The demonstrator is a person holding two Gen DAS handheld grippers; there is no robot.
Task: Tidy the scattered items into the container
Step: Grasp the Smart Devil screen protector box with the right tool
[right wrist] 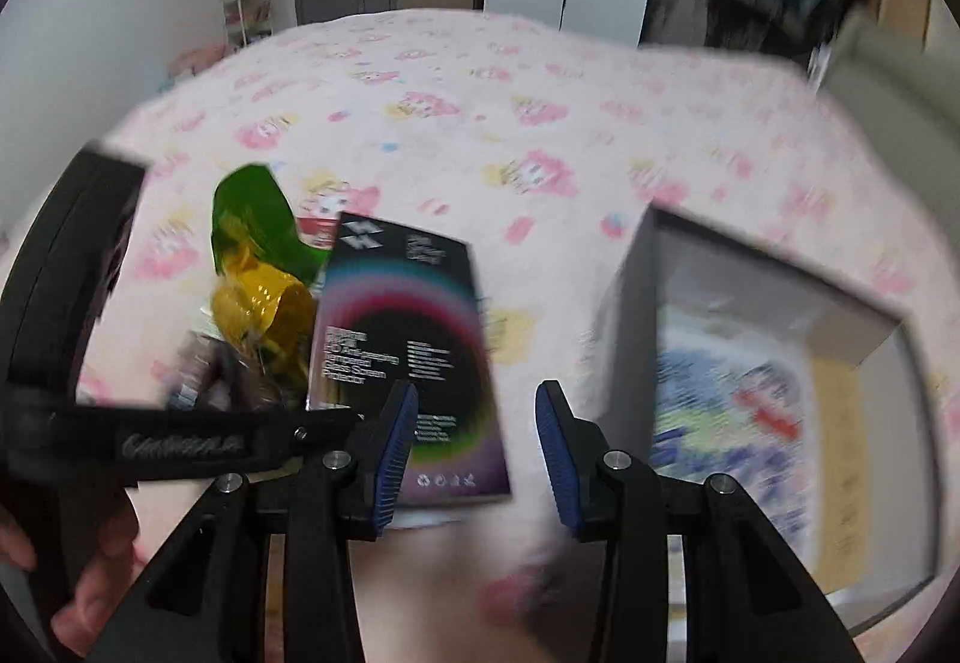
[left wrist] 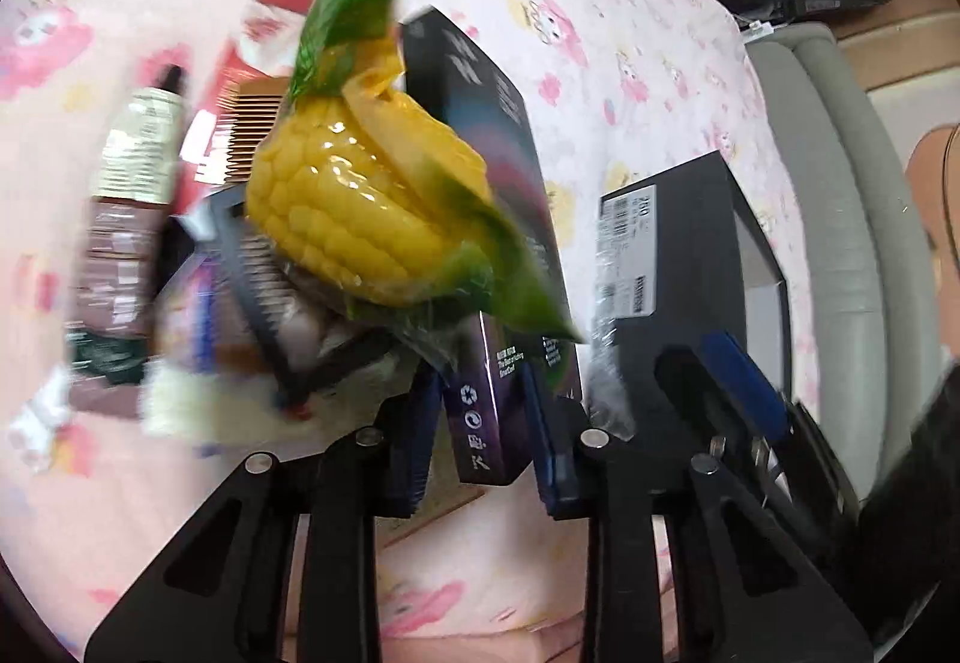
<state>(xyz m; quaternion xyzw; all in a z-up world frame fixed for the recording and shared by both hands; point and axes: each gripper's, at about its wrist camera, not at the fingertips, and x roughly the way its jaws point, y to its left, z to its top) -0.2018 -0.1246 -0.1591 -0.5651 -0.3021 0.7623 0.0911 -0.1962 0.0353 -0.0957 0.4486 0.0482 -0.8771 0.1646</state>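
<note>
My left gripper (left wrist: 483, 444) is shut on the lower edge of a dark purple screen-protector box (left wrist: 486, 411), which stands upright between the blue pads. A packed corn cob (left wrist: 360, 201) in green and yellow wrap leans against the box's left face. The container (left wrist: 690, 255), dark outside and white inside, sits on the bed just to the right. In the right wrist view the same box (right wrist: 408, 339) and corn packet (right wrist: 258, 273) stand left of the container (right wrist: 636, 267). My right gripper (right wrist: 477, 453) is open, with nothing pressed between its pads.
Left of the corn lies a blurred pile: a tube bottle (left wrist: 138, 171), a wooden comb (left wrist: 252, 123), a black comb (left wrist: 258, 267) and a red packet (left wrist: 276, 3). A colourful printed item (right wrist: 732, 411) lies inside the container. The pink patterned bedsheet (right wrist: 480, 93) spreads beyond; a grey padded edge (left wrist: 840, 243) borders it.
</note>
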